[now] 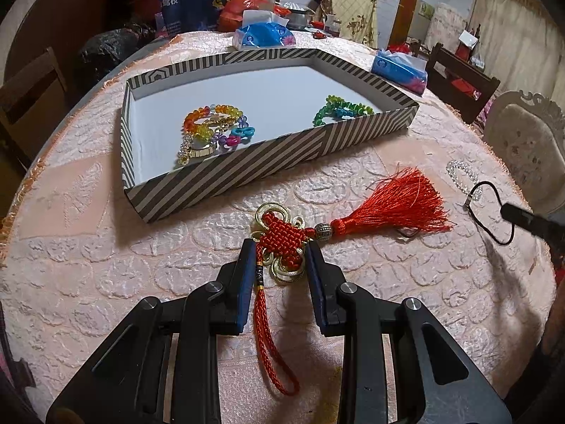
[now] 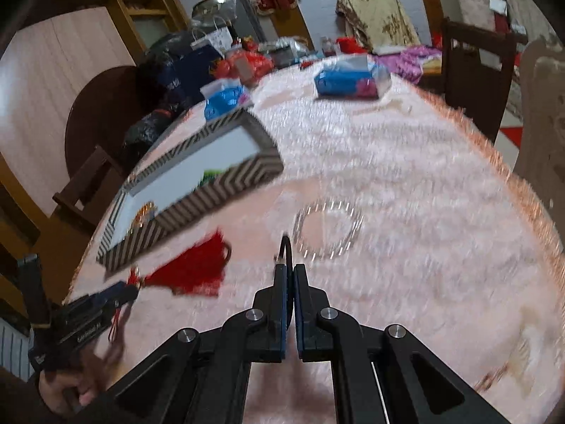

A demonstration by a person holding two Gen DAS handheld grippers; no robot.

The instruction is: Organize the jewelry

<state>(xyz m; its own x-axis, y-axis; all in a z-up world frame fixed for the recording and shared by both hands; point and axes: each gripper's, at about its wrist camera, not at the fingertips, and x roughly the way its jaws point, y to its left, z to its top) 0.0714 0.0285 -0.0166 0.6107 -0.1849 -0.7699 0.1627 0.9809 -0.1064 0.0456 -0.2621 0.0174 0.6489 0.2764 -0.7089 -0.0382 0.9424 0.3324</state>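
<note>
While I look down my left fingers, this is what I see.
Red knot: the red knot charm [image 1: 282, 238] lies flat on the pink tablecloth [image 1: 106, 265], just in front of the striped box [image 1: 226, 173].
Which way it lies: its loop cord runs back toward me between the fingers, and its tassel [image 1: 399, 205] points away to the right.
Left gripper: the left gripper [image 1: 280, 247] is spread wide, one finger on each side of the knot. I think it only has to squeeze.
Right gripper: the right gripper [image 2: 289, 268] is pinched on a thin black cord [image 1: 494, 208], well off to the right.
Which is nearer: the left one, for sure.
Clear bracelet: the clear bead bracelet [image 2: 326, 229] lies just past the right fingers. That view is blurry.
Box: bright bead bracelets [image 1: 212, 120] already sit inside.
</note>
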